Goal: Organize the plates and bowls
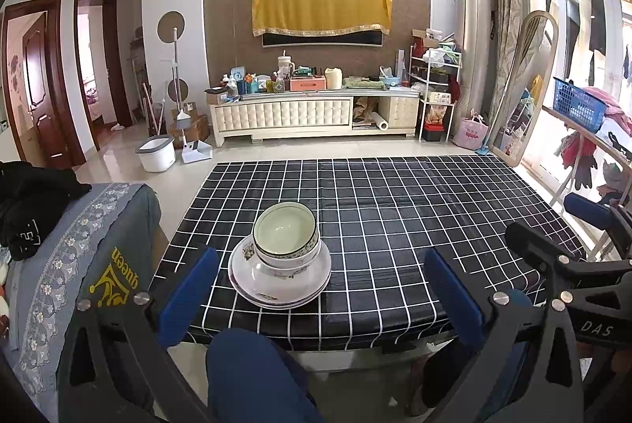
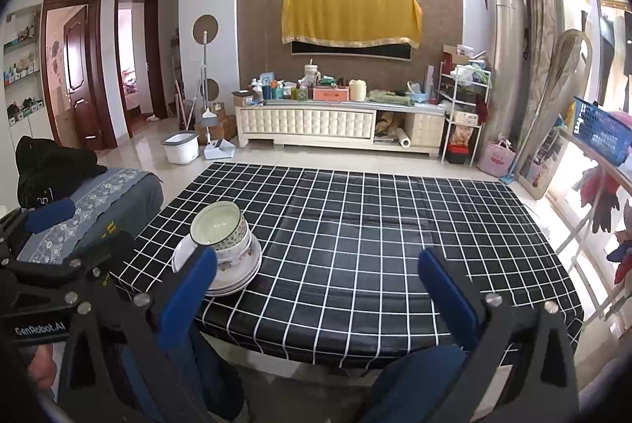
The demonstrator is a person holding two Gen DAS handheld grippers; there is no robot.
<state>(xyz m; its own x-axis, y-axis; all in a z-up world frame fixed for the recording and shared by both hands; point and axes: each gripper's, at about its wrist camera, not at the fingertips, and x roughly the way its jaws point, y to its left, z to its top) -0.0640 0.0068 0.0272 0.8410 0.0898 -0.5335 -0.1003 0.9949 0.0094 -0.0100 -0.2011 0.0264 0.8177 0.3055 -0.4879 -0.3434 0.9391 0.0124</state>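
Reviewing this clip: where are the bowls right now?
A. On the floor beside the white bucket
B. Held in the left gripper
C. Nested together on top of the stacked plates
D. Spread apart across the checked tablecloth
C. The bowls sit nested one inside another on the stacked plates near the table's front edge, and both grippers are open and empty.

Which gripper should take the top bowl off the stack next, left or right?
Left, probably. The bowl sits centred ahead of the open left gripper; for the right gripper the stack lies off to its left, behind its left finger.
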